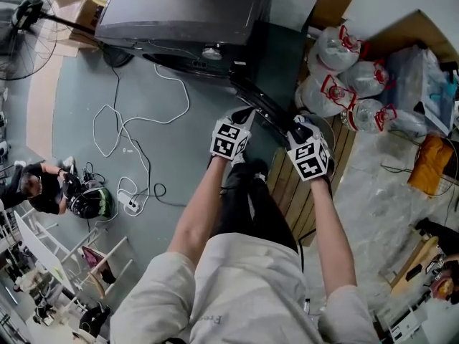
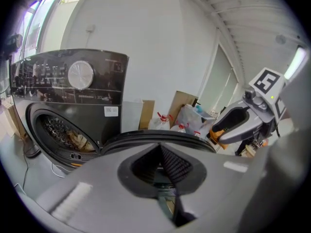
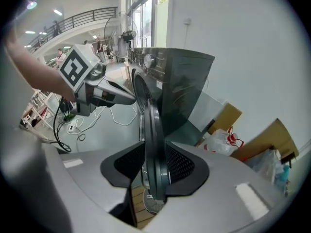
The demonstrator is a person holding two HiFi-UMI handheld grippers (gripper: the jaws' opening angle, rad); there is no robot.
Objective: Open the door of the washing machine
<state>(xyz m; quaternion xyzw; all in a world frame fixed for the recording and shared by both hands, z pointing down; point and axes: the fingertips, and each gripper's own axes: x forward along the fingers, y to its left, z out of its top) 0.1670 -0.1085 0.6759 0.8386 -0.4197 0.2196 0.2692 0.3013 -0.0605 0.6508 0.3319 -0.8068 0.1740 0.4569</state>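
Dark grey and glossy, the washing machine (image 1: 179, 13) stands at the far side of the room, with a standing fan (image 1: 21, 27) off to its left and white cables (image 1: 129, 127) looped over the floor (image 1: 79, 99) in front. Its round door (image 1: 259, 104) hangs open, swung out towards the person, and crumpled laundry (image 2: 73, 140) shows inside the drum (image 2: 48, 125). The left gripper (image 1: 244, 115) sits near the door's rim, jaws pressed together with nothing between them — the right gripper (image 3: 153, 169) has the door's edge clamped between its pads. Farther right, tied plastic bags (image 1: 344, 77) with red handles lean beside cardboard (image 1: 333, 2)
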